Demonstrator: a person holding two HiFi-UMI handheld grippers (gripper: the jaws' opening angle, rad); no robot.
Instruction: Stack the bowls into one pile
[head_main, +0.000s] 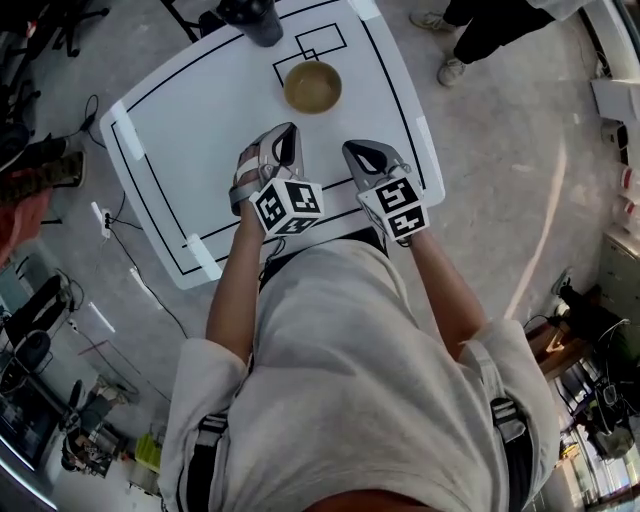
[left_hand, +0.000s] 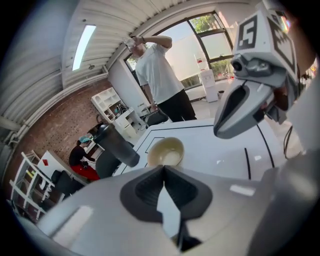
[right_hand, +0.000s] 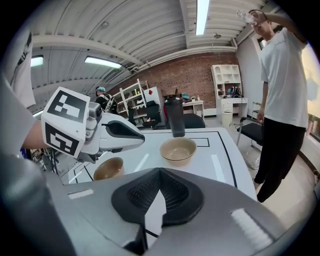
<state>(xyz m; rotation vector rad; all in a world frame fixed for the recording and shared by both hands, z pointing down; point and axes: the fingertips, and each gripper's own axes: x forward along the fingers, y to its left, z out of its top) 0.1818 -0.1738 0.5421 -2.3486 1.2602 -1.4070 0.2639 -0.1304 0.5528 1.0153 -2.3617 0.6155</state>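
Tan bowl (head_main: 312, 86) sits far side of white bench (head_main: 200, 110), 2nd bowl (right_hand: 109, 169) below my left gripper (head_main: 288, 132), clenched empty, same w/ right gripper (head_main: 354, 150) beside it.

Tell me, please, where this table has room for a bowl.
Bare: the table left of the far bowl, and the stretch right of it. Crowded: the far edge by the bottle; the near edge, with left gripper, right gripper and second bowl.

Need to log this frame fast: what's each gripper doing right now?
Left gripper: closed, holding nothing.
Right gripper: closed, holding nothing.
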